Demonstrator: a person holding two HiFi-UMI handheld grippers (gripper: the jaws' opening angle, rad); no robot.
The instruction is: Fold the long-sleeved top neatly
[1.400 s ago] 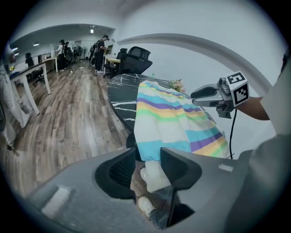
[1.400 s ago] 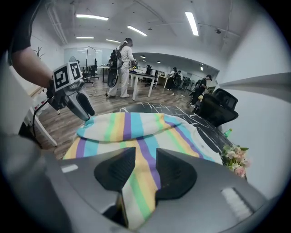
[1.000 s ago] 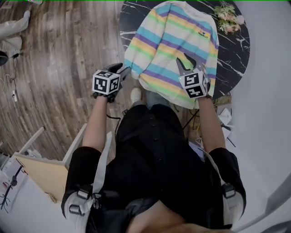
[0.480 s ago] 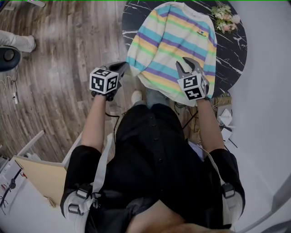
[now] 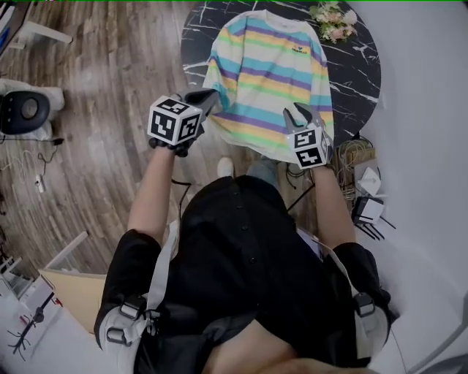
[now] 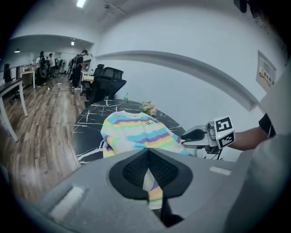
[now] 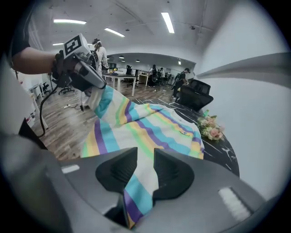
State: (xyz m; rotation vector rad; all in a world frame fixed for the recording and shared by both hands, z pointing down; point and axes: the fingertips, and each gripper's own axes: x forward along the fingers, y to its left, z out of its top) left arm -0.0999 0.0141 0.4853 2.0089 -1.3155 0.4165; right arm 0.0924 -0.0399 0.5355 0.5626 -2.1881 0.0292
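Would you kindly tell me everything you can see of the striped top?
The top is soft-looking fabric in pastel blue, purple, yellow and green stripes on white, with a small chest logo. It lies face up on the dark marbled table, near hem lifted. The left hand-held gripper is shut on its near-left edge; the right hand-held gripper, jaws just closing, pinches the near-right hem.

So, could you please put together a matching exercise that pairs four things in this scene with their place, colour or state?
Things:
1. left gripper
2. flowers
3. striped top
4. table

Descriptions:
A. black with white veins
B. pastel bands, spread over the table
C. shut on fabric
D. at the table's far edge

Pairs: 1-C, 2-D, 3-B, 4-A.
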